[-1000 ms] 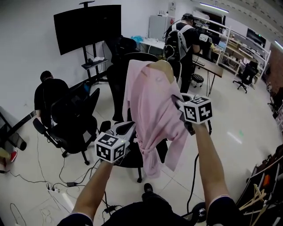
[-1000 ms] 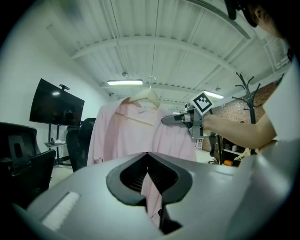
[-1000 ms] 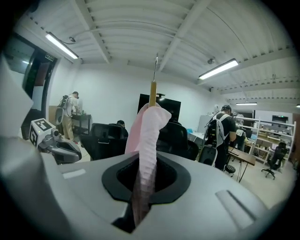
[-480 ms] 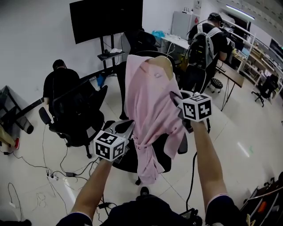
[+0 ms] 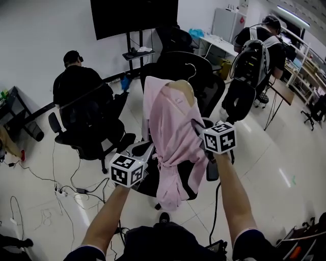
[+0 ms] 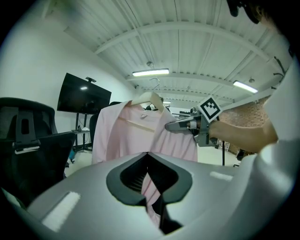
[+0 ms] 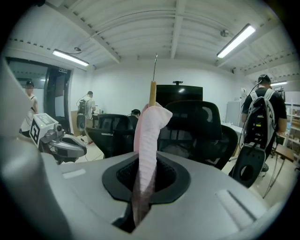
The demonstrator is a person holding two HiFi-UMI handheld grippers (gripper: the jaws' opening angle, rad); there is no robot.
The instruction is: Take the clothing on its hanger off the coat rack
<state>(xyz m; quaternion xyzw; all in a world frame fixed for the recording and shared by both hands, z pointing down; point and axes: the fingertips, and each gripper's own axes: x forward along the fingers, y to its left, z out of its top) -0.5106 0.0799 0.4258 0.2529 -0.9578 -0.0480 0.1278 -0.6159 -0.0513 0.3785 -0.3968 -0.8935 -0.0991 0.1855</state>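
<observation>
The pink garment [image 5: 173, 132] hangs on a wooden hanger [image 5: 179, 84] in the air in front of the person, between the two grippers and above the pale floor [image 5: 265, 148]. The metal hook of the hanger points upward in the open air.

In the head view the left gripper [image 5: 153, 155] is at the lower left part of the garment. The cloth is gathered into a bunch there, and the loose end hangs below it. In the left gripper view its fingers [image 6: 140, 161] are clenched, and a narrow fold of the pink cloth [image 6: 136, 136] passes between them.

The right gripper [image 5: 197, 126] is higher, at the right edge of the garment and below the shoulder of the hanger. In the right gripper view its fingers [image 7: 168, 164] are also clenched on a fold of the garment [image 7: 147, 136], which rises from between them up to the hanger.

Just behind the garment stands a black office chair [image 5: 206, 84]. Farther to the left a person in black [image 5: 76, 84] sits on another chair. At the right a standing person with a backpack [image 5: 254, 56] faces away. A dark screen on a stand [image 5: 135, 15] is against the white wall.
</observation>
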